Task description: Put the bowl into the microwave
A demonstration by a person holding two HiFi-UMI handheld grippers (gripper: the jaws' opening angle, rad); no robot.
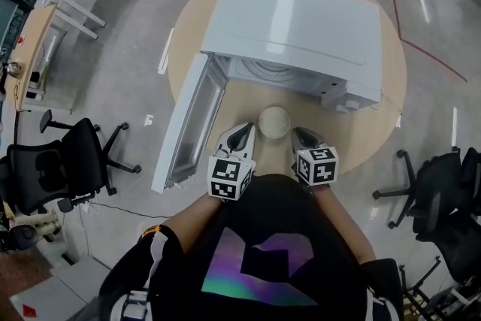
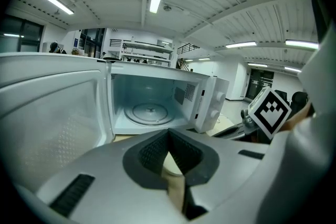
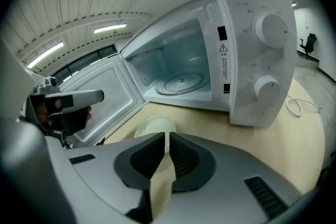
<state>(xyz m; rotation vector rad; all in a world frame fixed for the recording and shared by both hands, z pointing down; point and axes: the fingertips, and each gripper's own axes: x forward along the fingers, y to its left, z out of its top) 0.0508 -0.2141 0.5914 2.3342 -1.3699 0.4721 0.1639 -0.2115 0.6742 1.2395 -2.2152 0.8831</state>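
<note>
Cream bowl (image 1: 273,122) sits on the desk (image 1: 376,133) before the open microwave (image 1: 301,34), ready for loading. The left hand-held gripper (image 1: 243,131) and right hand-held gripper (image 1: 304,134) flank it, jaws together, empty.

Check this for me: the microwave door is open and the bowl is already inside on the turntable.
Wrong on the bowl. The microwave door is open, but the bowl stands on the table just in front of the opening, not inside. The head view shows it; the right gripper view shows the turntable bare.
</note>
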